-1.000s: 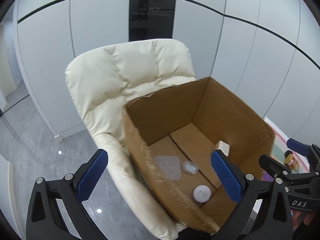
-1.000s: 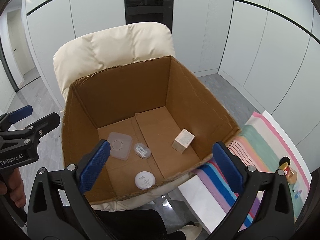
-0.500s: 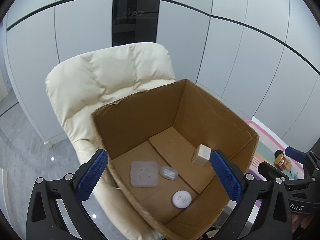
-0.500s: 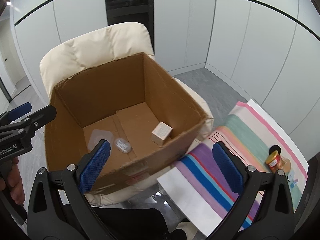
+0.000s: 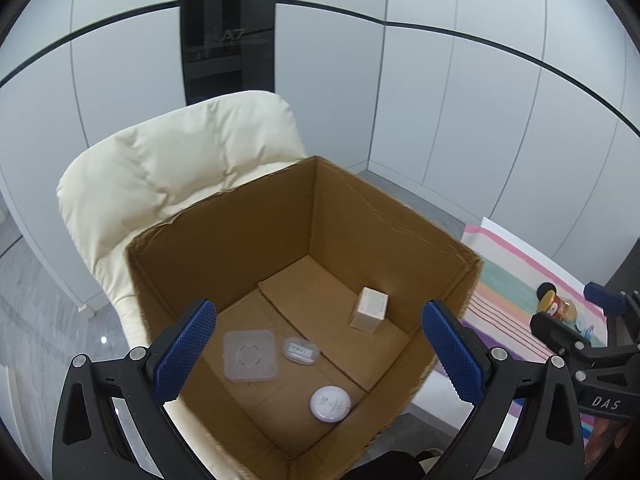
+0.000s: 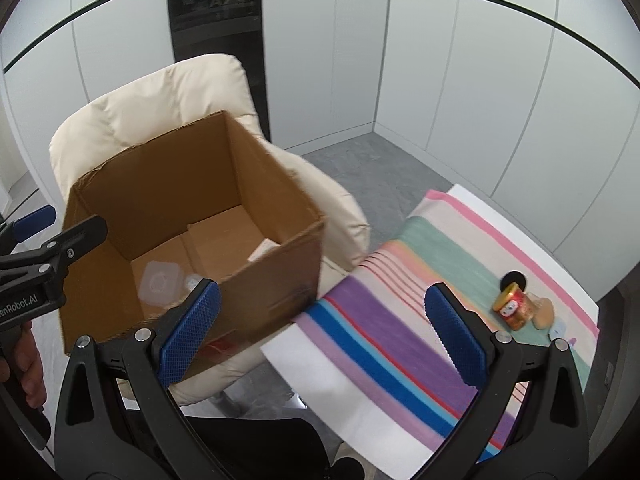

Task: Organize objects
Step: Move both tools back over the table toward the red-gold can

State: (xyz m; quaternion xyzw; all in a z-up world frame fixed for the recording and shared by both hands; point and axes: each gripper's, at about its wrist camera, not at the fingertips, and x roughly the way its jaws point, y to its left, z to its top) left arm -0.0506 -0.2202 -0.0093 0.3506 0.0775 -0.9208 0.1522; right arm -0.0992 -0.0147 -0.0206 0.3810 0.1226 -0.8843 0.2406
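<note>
left wrist view: the left gripper hangs over the cardboard box on the cream chair, jaws spread wide, nothing between them. inside the box lie a square clear lid, a small oval case, a round white tin and a small beige carton, all apart.

right wrist view: the right gripper is spread wide too, empty, over the striped cloth. a small jar lies at the cloth's far end, well apart from the gripper, a black disc just behind it.
</note>
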